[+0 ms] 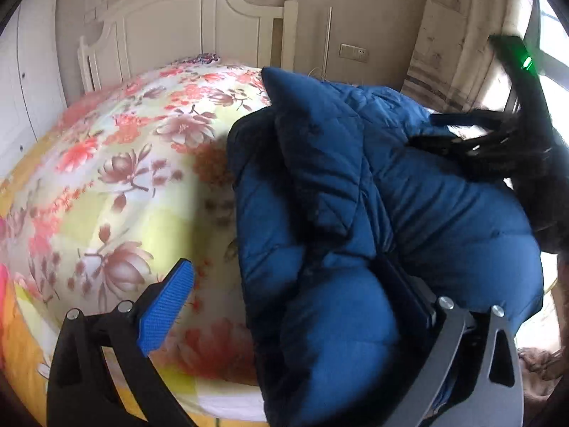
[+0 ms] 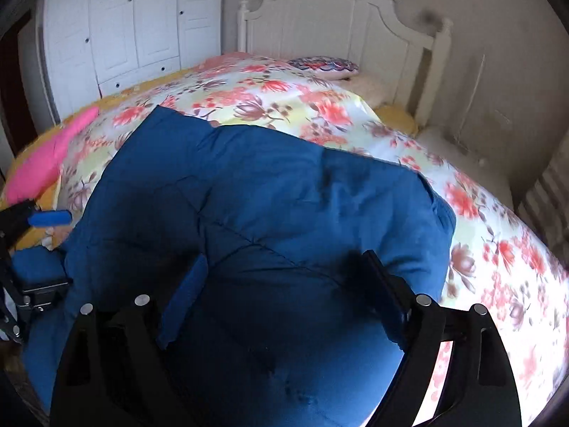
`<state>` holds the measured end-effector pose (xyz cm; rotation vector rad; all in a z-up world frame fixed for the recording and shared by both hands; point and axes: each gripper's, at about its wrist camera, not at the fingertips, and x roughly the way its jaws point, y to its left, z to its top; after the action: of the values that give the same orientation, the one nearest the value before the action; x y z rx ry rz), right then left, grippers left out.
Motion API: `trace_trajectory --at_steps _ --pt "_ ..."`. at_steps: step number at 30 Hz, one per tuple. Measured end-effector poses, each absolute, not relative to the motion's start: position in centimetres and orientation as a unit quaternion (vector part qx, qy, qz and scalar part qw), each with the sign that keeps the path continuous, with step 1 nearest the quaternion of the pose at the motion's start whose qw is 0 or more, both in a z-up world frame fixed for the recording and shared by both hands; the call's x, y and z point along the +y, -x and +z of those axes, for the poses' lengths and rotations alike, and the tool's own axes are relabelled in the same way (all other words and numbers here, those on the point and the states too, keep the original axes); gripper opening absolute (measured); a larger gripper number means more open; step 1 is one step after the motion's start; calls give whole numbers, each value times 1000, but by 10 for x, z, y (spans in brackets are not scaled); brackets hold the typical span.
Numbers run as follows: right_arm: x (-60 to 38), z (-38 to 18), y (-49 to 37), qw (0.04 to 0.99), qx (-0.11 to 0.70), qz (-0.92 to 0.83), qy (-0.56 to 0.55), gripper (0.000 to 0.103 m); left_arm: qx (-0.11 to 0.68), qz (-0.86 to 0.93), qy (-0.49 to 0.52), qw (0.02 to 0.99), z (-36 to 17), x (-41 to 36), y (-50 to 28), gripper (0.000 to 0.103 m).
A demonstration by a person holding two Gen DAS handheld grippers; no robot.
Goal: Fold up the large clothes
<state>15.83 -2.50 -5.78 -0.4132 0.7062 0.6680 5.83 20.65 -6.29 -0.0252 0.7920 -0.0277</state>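
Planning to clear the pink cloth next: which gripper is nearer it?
Left. The left gripper is just below the pink cloth, at the blue jacket's edge; the right gripper straddles the jacket's middle, farther off.

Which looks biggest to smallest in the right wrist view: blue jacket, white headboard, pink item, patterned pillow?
1. blue jacket, though nearest the camera
2. white headboard
3. pink item
4. patterned pillow, farthest, so unsure

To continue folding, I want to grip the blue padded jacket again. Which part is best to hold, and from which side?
Probably the raised, pointed flap of the blue padded jacket, approached from the floral quilt side: it stands free, thinner than the puffy body.
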Motion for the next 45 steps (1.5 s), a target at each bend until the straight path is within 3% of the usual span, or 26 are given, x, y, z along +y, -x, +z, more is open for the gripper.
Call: trace_trajectory --at_steps 6,8,10,11,19,21,24,28,32,37,45 --pt "-43 1 -62 885 226 343 220 81 382 -10 30 924 -67 209 -56 101" --pt "-48 -11 -48 880 234 349 223 81 380 -11 35 924 -68 211 -55 101" --pt "-41 -65 -47 851 288 348 268 79 384 -10 35 923 -68 210 -54 101" --pt "-48 -71 -45 861 269 354 249 80 382 -10 32 924 -68 209 -53 101" --pt "-81 -36 -25 873 263 377 164 82 378 -6 43 925 -64 211 -50 101" --pt "-102 -35 -32 877 279 376 110 93 378 -8 51 924 -65 213 -49 101" --pt "-131 -43 -57 877 332 347 28 94 394 -25 82 915 -64 221 -51 101" --pt "-155 -61 -77 841 393 363 -82 95 426 -91 220 873 -60 262 -63 101" --pt "-145 -80 -86 820 429 368 -92 96 410 -92 278 864 -51 292 -71 101" --pt "-141 -95 -90 796 452 380 -131 96 497 -116 279 813 -90 285 -102 101" --pt "-141 -118 -99 753 490 401 -181 99 489 -156 328 793 -100 290 -99 101"
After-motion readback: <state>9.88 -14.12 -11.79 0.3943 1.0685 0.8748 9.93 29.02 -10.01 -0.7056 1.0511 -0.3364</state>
